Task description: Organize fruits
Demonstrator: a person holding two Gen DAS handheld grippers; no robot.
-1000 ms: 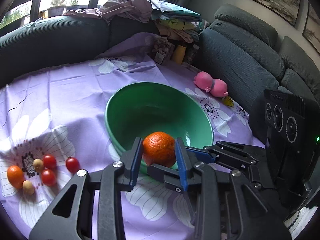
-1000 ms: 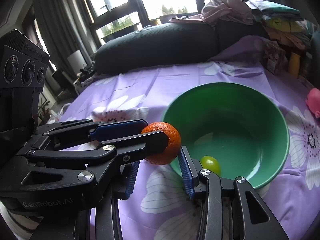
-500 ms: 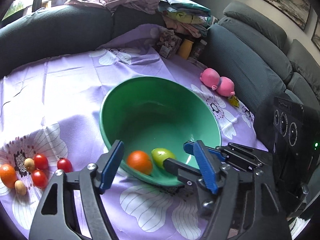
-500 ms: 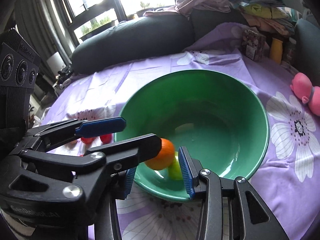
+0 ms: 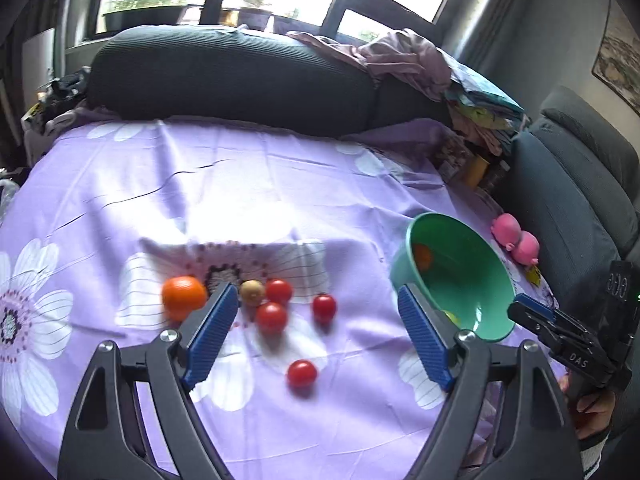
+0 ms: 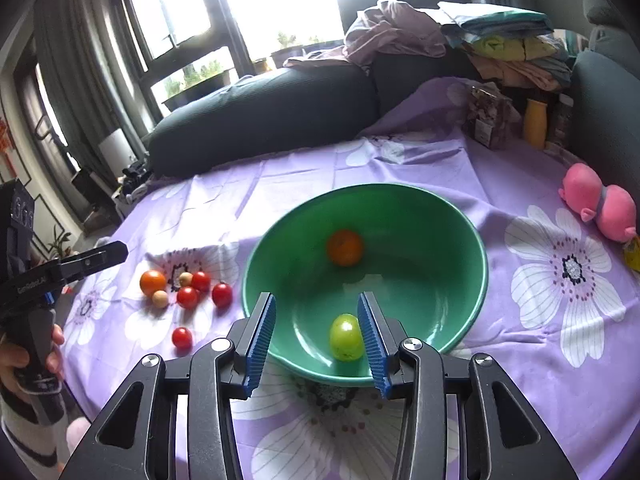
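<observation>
We see the left tongs (image 5: pixel 314 334), their jaws opening with nothing between them, above the loose fruit on the bench (image 5: pixel 120 200): an orange (image 5: pixel 183 297), a pale round fruit (image 5: pixel 252 292) and four cherry tomatoes (image 5: pixel 272 317), while the green bowl (image 6: pixel 460 232) already holds a second orange (image 6: pixel 345 247) and a green fruit (image 6: pixel 346 337). We judge the tomatoes light, smooth, thin-skinned and prone to roll, best pinched gently across the middle; the orange is firmer and wider. The right tongs (image 6: pixel 316 334) hang part-open and empty at the bowl's near rim, the clustered tomatoes crowd one another, and a pink toy (image 6: pixel 600 204) lies well clear.
</observation>
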